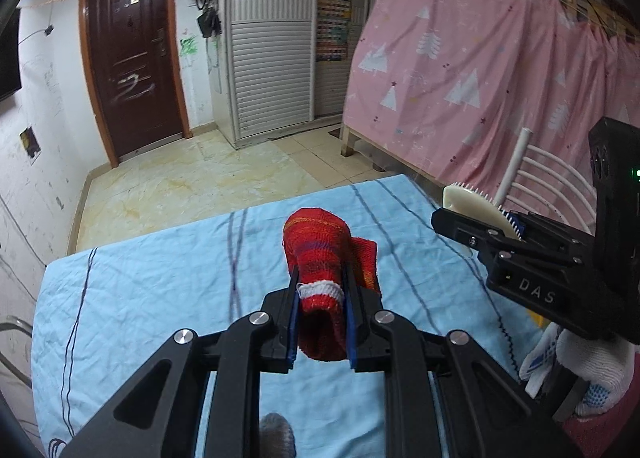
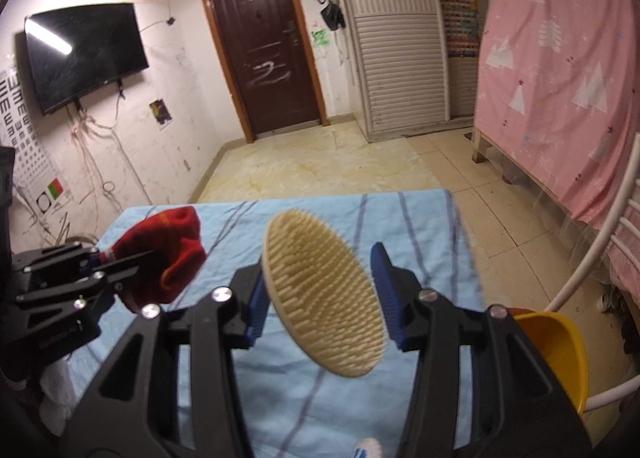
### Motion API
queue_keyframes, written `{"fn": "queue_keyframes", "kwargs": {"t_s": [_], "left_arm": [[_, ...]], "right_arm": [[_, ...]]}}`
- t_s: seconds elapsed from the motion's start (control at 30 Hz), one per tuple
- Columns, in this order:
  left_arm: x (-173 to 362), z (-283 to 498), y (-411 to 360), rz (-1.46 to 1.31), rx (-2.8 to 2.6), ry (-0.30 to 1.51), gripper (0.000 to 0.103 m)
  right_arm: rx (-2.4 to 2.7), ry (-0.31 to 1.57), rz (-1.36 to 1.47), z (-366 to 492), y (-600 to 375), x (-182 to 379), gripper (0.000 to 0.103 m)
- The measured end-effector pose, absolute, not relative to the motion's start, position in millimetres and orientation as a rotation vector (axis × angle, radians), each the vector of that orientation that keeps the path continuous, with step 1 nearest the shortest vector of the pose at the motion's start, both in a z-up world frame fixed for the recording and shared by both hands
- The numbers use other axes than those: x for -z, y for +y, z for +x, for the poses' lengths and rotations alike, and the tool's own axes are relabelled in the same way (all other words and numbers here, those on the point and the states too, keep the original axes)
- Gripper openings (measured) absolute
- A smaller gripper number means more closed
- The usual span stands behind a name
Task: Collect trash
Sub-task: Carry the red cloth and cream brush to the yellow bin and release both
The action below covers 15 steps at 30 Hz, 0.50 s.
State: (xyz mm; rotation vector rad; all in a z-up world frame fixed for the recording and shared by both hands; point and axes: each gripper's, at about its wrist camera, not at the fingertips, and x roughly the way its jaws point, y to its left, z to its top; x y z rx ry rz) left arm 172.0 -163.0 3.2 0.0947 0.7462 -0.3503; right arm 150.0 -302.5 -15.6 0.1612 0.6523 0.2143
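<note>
Above the blue sheet (image 1: 160, 278), left tool (image 1: 320, 322) clamps the sock's (image 1: 316, 254) half-hidden cuff; right tool (image 2: 320, 294) grips a blurred brush (image 2: 324, 294).

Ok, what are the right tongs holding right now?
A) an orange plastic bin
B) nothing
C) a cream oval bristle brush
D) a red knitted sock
C: the right wrist view shows the cream oval bristle brush clamped between the blue pads of the right tongs, above the blue striped sheet.
</note>
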Motion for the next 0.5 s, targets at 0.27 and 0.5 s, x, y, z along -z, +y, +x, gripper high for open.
{"fn": "queue_keyframes", "kwargs": {"t_s": [0.27,0.5], "left_arm": [[-7.7,166.5,-228.0,0.116,0.476,0.744,0.009],[-5.2,160.9,-285.3,0.092,0.619,0.718,0.009]], "right_arm": [[-0.123,0.631,0.238,128.4,-371.2,26.1,0.046],[-0.037,0.631,0.308,111.2,-432.8,42.4,0.046]]}}
